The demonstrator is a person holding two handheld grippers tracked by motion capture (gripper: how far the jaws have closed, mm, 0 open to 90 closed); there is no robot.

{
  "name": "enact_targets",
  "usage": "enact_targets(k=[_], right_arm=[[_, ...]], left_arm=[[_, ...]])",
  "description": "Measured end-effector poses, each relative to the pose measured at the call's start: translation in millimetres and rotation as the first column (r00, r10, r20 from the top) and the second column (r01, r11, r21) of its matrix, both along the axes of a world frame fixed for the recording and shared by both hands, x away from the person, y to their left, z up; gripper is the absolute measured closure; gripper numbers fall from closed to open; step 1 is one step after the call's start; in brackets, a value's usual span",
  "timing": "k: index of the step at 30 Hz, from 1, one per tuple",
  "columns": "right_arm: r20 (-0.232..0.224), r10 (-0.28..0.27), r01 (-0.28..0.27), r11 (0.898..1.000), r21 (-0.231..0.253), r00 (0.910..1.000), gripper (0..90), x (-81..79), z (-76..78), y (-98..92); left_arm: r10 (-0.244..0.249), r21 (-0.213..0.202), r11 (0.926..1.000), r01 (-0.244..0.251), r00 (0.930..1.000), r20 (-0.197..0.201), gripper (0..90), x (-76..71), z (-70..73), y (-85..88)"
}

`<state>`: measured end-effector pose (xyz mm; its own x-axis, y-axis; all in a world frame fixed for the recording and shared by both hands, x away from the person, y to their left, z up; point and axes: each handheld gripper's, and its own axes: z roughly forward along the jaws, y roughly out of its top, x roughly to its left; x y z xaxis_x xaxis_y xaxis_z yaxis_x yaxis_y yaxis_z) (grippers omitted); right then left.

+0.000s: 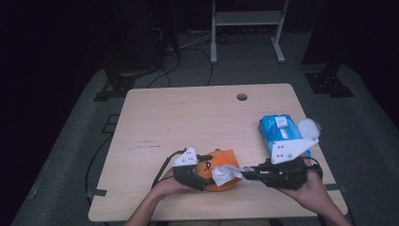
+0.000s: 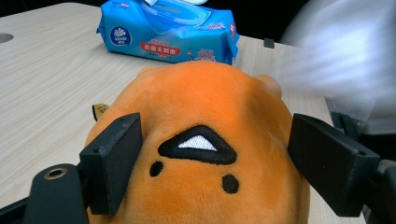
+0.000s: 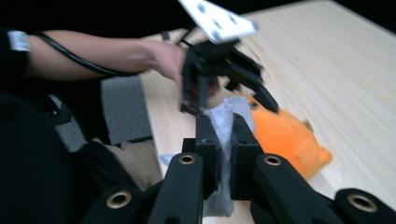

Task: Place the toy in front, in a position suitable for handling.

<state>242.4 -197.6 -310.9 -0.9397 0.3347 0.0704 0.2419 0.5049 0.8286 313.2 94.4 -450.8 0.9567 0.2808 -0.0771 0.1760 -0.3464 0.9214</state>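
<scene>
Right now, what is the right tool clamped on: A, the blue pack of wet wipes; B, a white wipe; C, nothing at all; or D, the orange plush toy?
B: in the right gripper view the right tool has its jaws shut on a white wipe, held beside the orange plush toy, while the blue pack of wet wipes lies apart on the table.
</scene>
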Motion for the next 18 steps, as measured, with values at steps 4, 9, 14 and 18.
enact_targets(k=[4,9,14,18], right_arm=[[-0.059,-0.103,0.098,0.992,-0.082,0.9930,83.8,46.3,-42.7,6.1],[-0.013,-0.141,0.138,0.981,-0.137,0.9899,78.9,69.8,-76.9,22.4],[-0.065,-0.103,0.098,0.992,-0.076,0.9926,64.0,78.8,-84.1,27.2],[-0.045,-0.072,0.069,0.996,-0.065,0.9964,54.8,75.5,-82.6,33.3]], left_arm=[[-0.007,0.004,1.0000,0.007,0.9999,0.008,17.9,-0.2,0.2,-0.5],[-0.009,0.001,1.0000,0.009,1.0000,0.003,18.0,0.7,-0.1,-0.1],[-0.008,0.009,0.9999,0.007,1.0000,0.002,17.9,1.0,0.3,0.7],[-0.022,0.025,0.9994,0.022,0.9996,0.016,18.0,-0.3,1.0,-2.4]])
